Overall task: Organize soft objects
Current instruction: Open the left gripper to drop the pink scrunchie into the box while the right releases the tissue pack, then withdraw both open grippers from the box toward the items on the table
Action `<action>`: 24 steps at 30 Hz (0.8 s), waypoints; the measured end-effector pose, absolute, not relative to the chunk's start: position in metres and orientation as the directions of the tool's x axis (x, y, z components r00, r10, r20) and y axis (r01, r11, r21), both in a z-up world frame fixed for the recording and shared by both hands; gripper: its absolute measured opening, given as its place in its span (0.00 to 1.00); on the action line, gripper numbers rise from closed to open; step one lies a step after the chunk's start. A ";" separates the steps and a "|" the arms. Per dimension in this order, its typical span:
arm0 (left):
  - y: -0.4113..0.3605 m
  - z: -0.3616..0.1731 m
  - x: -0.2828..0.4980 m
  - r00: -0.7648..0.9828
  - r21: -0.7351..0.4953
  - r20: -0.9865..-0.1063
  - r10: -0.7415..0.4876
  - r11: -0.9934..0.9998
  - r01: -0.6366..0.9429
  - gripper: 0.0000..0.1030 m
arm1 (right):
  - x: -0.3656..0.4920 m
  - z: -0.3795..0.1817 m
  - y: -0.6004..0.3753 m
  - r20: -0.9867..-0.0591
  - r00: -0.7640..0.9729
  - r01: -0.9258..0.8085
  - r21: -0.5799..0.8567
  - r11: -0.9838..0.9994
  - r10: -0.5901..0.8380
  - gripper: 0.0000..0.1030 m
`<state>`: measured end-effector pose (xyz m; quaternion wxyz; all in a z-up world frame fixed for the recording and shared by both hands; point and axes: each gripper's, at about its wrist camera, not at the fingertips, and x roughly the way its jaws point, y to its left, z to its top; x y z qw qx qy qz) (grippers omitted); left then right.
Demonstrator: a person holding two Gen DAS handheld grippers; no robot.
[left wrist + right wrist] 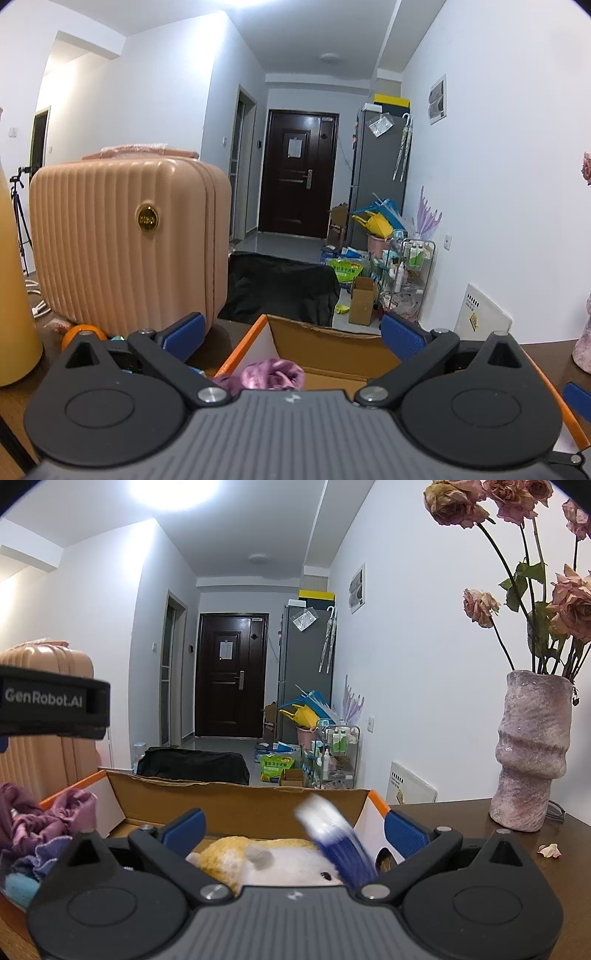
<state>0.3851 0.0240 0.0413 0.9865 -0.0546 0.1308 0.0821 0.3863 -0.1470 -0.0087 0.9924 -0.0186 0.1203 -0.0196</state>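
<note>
Left tool (291,328) spread wide, empty, above the cardboard box (332,343) at the bench's far edge; purple cloth (271,374) crumpled inside, limp, best pinched at a raised fold. Right tool (293,829) also apart, nothing clamped, over the plush hamster (266,860): light, squashy, grip across its body. A blurred blue-white item (332,842) lies between; identity unclear.

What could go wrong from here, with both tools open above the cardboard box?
1. The blurred blue-and-white object seems to be falling; it may bounce off the plush toy and leave the cardboard box.
2. The vase of dried roses stands close to the right tool; a wide swing might tip it.
3. The purple cloth lies near the box's edge below the left tool and may slip out.
</note>
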 end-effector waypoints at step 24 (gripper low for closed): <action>0.037 0.036 0.366 0.926 -0.073 -0.293 0.237 0.960 -0.269 1.00 | 0.369 -0.007 -0.152 -0.219 0.974 0.056 -0.035 0.998 -0.062 1.00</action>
